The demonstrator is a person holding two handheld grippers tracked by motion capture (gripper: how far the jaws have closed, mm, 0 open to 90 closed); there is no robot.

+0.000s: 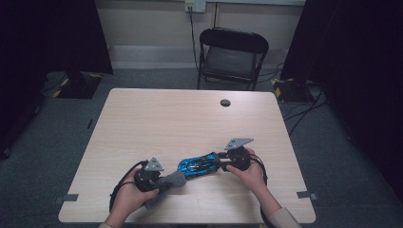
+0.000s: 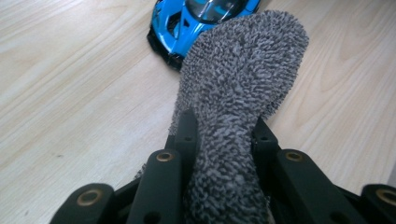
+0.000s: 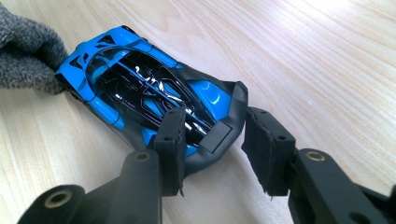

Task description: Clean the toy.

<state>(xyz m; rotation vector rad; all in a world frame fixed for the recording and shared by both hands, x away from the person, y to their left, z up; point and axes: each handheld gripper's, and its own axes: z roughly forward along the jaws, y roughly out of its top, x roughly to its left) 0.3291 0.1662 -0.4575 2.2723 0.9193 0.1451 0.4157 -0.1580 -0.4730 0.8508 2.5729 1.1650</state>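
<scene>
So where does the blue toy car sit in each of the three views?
High view: blue toy car lies near the table's front edge, between the two hand-held grippers.
Left gripper view: top centre, partly behind the grey cloth.
Right gripper view: centre, its rear between the jaws.
Shared landmark: the grey cloth, touching the car's nose.

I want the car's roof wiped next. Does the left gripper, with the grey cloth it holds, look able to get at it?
Probably yes. The left gripper is shut on the grey cloth, whose end already touches the blue toy car. The right gripper brackets only the car's far end, leaving the roof uncovered.
</scene>
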